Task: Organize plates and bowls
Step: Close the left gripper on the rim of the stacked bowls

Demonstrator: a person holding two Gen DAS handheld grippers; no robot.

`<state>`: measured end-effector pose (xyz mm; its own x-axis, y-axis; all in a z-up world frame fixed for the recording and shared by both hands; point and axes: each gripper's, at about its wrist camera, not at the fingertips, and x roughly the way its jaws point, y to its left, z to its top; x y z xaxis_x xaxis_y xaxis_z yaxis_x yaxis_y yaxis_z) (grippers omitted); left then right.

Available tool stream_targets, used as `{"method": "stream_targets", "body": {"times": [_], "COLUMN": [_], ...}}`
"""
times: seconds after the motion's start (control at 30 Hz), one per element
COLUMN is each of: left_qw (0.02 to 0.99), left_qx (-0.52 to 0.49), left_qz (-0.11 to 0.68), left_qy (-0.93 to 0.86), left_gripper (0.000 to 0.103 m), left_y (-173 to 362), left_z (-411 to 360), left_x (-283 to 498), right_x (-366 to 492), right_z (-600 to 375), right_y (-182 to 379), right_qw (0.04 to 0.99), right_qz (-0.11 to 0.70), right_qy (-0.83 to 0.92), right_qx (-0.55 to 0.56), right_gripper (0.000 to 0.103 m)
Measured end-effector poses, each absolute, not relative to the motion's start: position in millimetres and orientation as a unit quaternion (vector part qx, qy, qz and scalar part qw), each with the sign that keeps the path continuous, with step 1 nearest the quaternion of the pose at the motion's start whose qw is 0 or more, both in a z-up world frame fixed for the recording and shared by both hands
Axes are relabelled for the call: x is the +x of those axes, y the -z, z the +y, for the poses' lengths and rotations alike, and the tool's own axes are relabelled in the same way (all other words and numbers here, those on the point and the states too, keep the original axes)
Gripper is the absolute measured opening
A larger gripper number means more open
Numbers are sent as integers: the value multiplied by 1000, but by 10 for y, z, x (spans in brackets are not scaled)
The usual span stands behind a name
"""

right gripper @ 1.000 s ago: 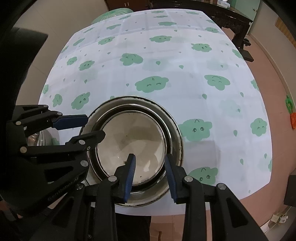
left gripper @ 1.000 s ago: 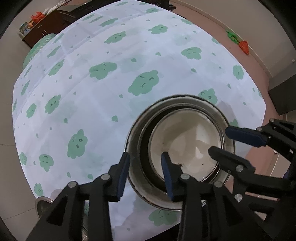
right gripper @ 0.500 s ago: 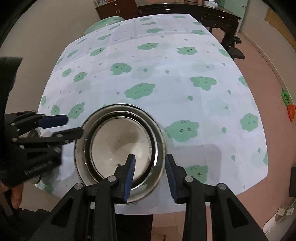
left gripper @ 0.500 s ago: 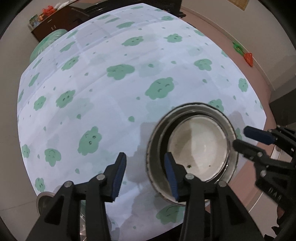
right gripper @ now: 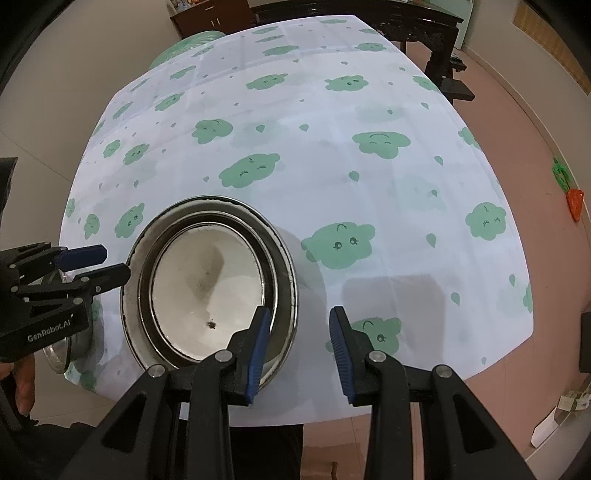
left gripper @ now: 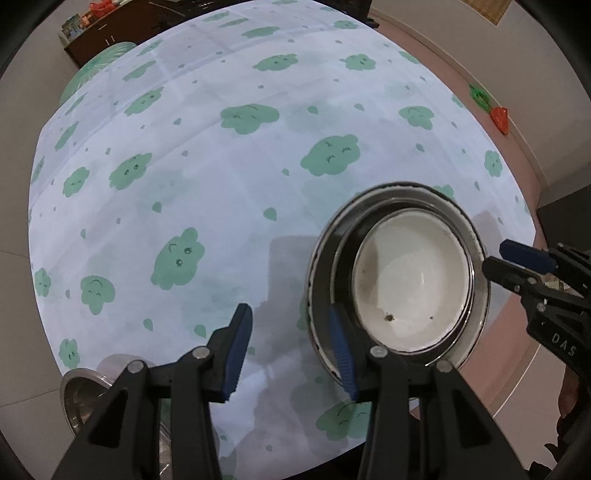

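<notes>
A stack of bowls stands near the table's front edge: a steel outer bowl [left gripper: 320, 258] [right gripper: 207, 202] with a white bowl [left gripper: 410, 280] [right gripper: 199, 280] nested inside, specks on its bottom. My left gripper [left gripper: 290, 349] hangs open just left of the stack. In its own view its right finger overlaps the rim. From the right wrist view, the left gripper [right gripper: 112, 262] has its tips just outside the rim, not touching. My right gripper [right gripper: 299, 347] [left gripper: 495, 256] is open on the stack's other side, with no pad pressing on the rim.
A cloud-print cloth [left gripper: 240, 192] covers the table. A second steel bowl [left gripper: 83, 391] [right gripper: 64, 350] sits at the front left corner. A person's hand [right gripper: 22, 384] holds the left gripper. Dark furniture [right gripper: 424, 26] stands beyond the far end.
The left gripper has let go of the stack's rim, widened a little and slid off to the left. The right gripper has drawn away to the other side. The stack stays put.
</notes>
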<state>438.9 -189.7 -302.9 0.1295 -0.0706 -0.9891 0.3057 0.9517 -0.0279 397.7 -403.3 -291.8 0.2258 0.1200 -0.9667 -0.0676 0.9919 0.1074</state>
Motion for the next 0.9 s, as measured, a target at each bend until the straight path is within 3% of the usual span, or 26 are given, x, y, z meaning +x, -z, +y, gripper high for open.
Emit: {"method": "stream_targets", "body": {"times": [0.33,0.43,0.57,0.67,0.9], "left_qw": [736,729,726,726,729], "left_qx": [87,82,84,87,97], "left_qz": [658,664,665,665,662], "left_qy": [136,144,155,153,145], "left_gripper": [42,37,23,23,22], "left_y": [3121,3157,3156,3150,3133], "left_z": [-1949,-1979,-2038,-2043,-2085], "left_x": [4399,4381,4359,4357,4340], "right_x": [3975,3983,4009,4033,4051], "right_z": [-4069,-4074,-4055,-4045,-4016], "right_y": [3043,3055,3065,3067,3059], "right_qw": [775,775,773,771,770], "right_qz": [628,626,627,628,630], "right_qy": [-65,-71,-83,-92,-92], "right_qx": [32,39,43,49,47], "right_gripper": [36,35,26,18,17]}}
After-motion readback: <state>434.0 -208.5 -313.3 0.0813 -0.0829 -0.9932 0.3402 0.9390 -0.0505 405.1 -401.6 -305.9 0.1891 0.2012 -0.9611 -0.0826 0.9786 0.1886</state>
